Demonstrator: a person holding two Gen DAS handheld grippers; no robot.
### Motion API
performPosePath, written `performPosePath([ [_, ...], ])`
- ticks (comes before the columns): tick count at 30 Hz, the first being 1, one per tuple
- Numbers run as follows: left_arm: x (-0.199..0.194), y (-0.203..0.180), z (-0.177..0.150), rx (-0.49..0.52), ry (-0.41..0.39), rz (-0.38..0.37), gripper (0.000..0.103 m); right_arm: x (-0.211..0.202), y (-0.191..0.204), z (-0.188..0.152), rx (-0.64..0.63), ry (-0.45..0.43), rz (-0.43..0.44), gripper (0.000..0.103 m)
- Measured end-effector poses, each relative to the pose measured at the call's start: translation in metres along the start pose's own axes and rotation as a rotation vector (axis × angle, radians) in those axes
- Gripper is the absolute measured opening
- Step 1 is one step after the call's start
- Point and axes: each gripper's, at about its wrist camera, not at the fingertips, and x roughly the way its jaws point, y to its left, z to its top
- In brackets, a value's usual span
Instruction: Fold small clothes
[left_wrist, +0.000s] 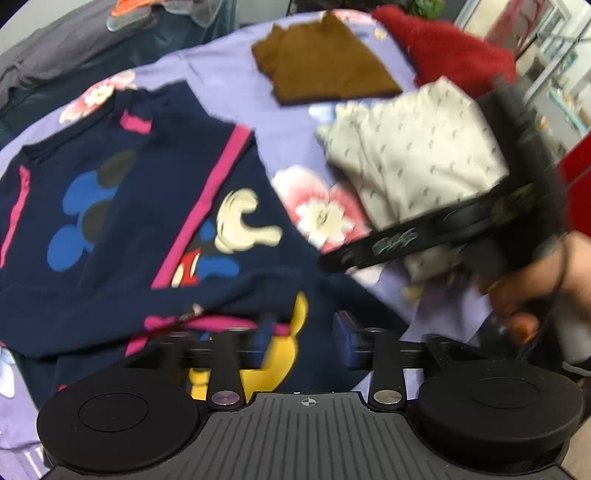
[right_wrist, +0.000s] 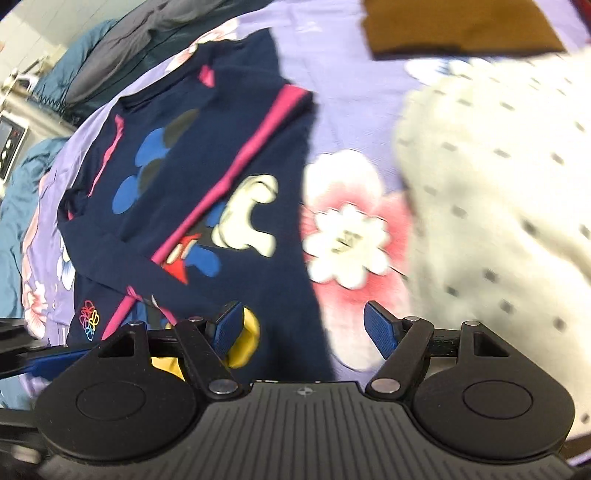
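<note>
Two grippers, jaws wide and empty, poised over navy cartoon-print sweatshirt (left_wrist: 147, 221)
Left gripper (left_wrist: 303, 332) and right gripper (right_wrist: 303, 328) hold nothing; sleeves lie folded inward; next move likely calls for gripping the hem

light: even, bright indoor, source unseen | shadows: faint | blur: motion smear in both views, heaviest on cream garment (right_wrist: 498, 206) at right | distortion: strong fisheye bowing, dark vignetted corners | glare: none

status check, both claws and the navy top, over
Left claw open, empty. Right claw open, empty. Navy top flat on sheet, sleeve folded across. Cream bundle alongside, clear.
</note>
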Motion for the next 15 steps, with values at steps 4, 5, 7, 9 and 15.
performPosePath([
  [4, -0.007, 0.036, -0.029, -0.068, 0.002, 0.097, 0.103, -0.002, -0.008, -0.008, -0.004, 0.006, 0.103, 0.076],
  [5, -0.009, 0.049, -0.035, -0.114, 0.015, 0.138, 0.103, -0.001, -0.007, -0.009, -0.014, 0.012, 0.128, 0.076],
  [7, -0.018, 0.082, -0.047, -0.233, 0.029, 0.216, 0.103, 0.003, 0.001, -0.010, -0.035, 0.015, 0.162, 0.075],
  [9, -0.034, 0.117, -0.059, -0.360, 0.009, 0.270, 0.103, 0.005, 0.011, -0.008, -0.051, 0.018, 0.205, 0.075],
  [15, -0.074, 0.180, -0.093, -0.591, -0.054, 0.421, 0.103, 0.029, 0.023, 0.001, -0.015, 0.070, 0.253, 0.072],
])
